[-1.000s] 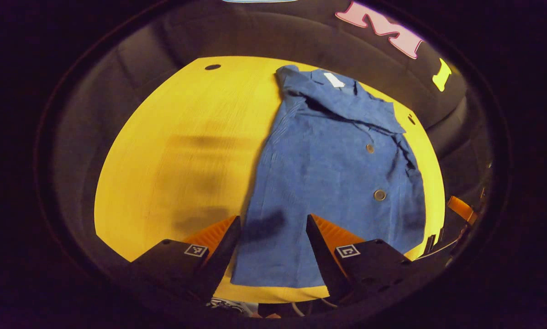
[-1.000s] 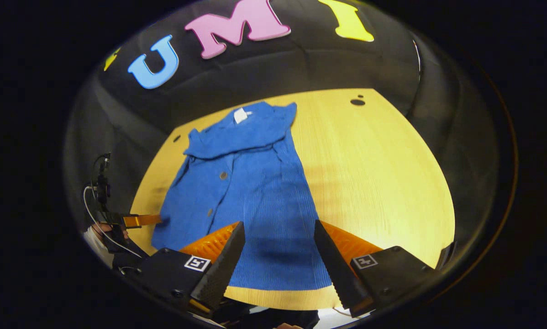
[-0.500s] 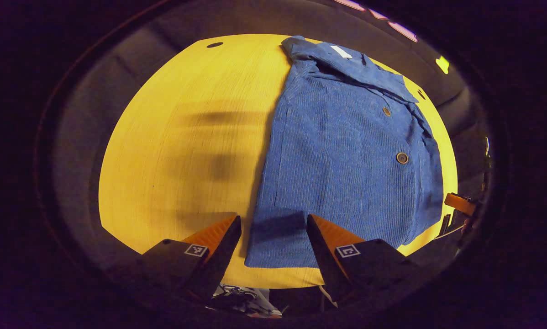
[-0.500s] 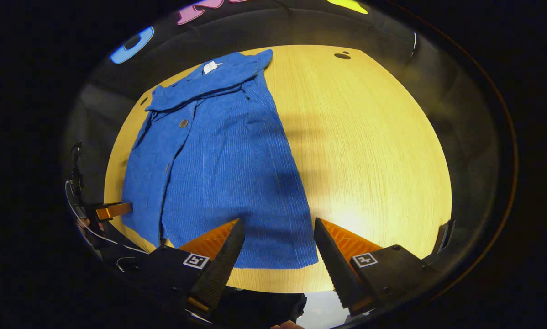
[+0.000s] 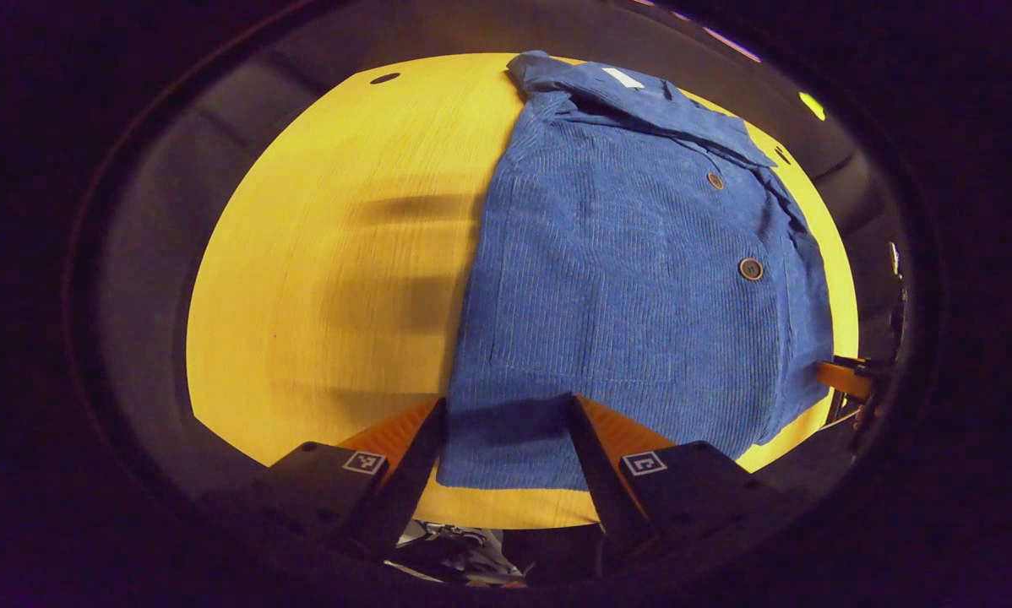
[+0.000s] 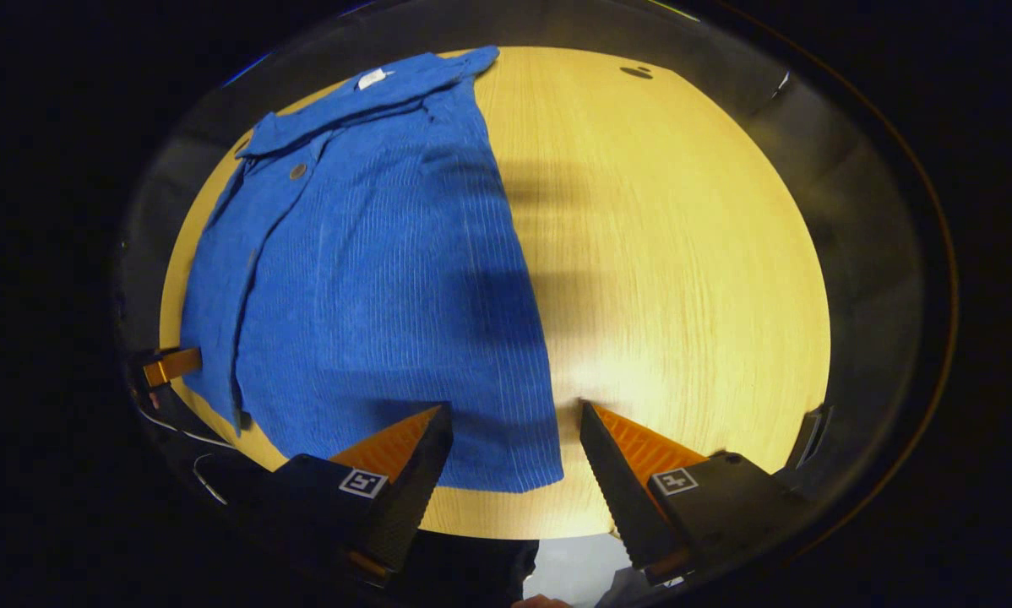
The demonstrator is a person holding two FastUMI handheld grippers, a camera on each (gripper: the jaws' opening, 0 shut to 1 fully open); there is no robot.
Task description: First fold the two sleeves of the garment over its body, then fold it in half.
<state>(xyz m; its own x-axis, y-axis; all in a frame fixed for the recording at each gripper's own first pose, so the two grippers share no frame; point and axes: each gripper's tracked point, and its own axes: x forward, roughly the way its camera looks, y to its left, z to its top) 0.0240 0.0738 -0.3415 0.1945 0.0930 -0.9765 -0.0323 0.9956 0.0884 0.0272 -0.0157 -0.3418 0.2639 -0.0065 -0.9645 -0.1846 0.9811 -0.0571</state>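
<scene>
A yellow wooden bench (image 5: 329, 253) carries a blue ribbed shirt (image 5: 633, 279), spread flat with its collar at the far end and its hem at the near edge. Both sleeves already lie folded in over the body, so the shirt forms a long, narrow panel.

In the left gripper view the shirt's near hem sits just ahead of the left gripper (image 5: 506, 422), with the hem's left corner between the two fingers; the shirt runs away from it and off to the right. The left gripper's fingers stand wide apart and hold nothing; whether they touch the cloth cannot be told. In the right gripper view the shirt (image 6: 371, 253) lies ahead and to the left of the right gripper (image 6: 514, 426), the hem's right corner falling in the gap between its fingers. Those fingers are likewise spread wide and empty, hanging over the hem and the bare bench (image 6: 675, 253).

Two round buttons (image 5: 750, 268) show on the shirt's front. A small white label (image 5: 622, 78) sits inside the collar; its writing is too small to read.
</scene>
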